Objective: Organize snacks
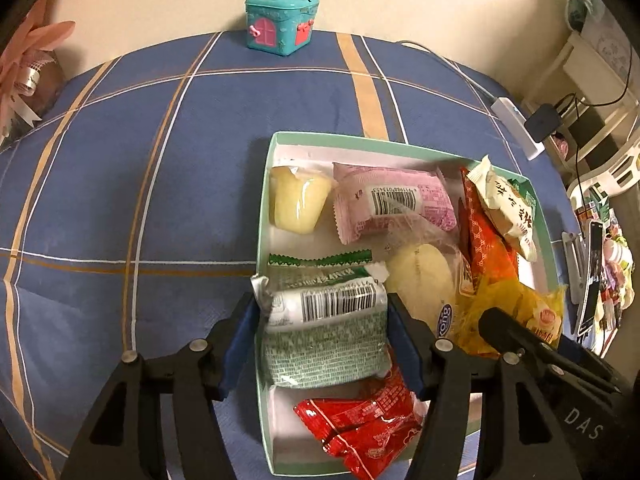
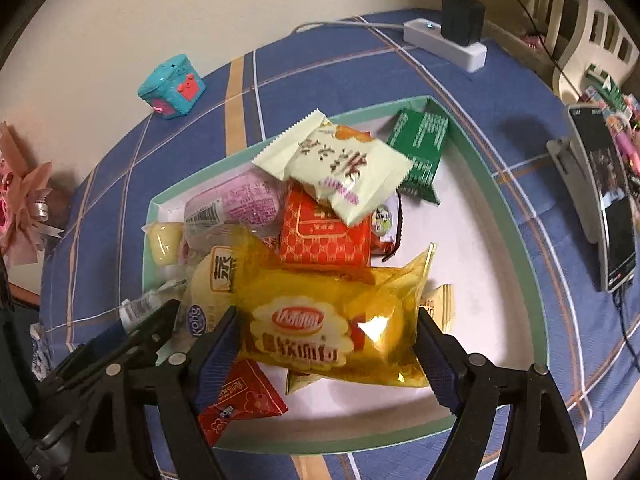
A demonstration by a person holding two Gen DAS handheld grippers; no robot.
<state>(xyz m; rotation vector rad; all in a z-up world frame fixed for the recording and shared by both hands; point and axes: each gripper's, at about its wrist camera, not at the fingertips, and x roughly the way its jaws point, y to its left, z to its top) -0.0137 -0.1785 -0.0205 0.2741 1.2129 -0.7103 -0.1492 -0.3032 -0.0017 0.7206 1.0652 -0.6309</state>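
A shallow white box with a mint-green rim [image 1: 360, 140] lies on a blue plaid cloth and holds several snack packets. My left gripper [image 1: 320, 304] is shut on a green-and-white packet [image 1: 324, 332] at the box's left side, above a red packet [image 1: 368, 428]. My right gripper [image 2: 326, 316] is shut on a yellow bread packet [image 2: 332, 320] over the box floor [image 2: 460, 264]. Further in lie a pink packet [image 1: 396, 204], a yellow jelly cup [image 1: 296, 204], an orange-red packet [image 2: 324, 236], a cream packet [image 2: 340, 164] and a dark green packet [image 2: 424, 148].
A teal toy house [image 1: 282, 24] stands at the cloth's far edge by the wall. A white power strip with a black charger [image 2: 452, 40] lies at the back right, and a phone on a stand [image 2: 604, 200] is to the right. Pink ribbon flowers [image 2: 24, 200] sit at the left.
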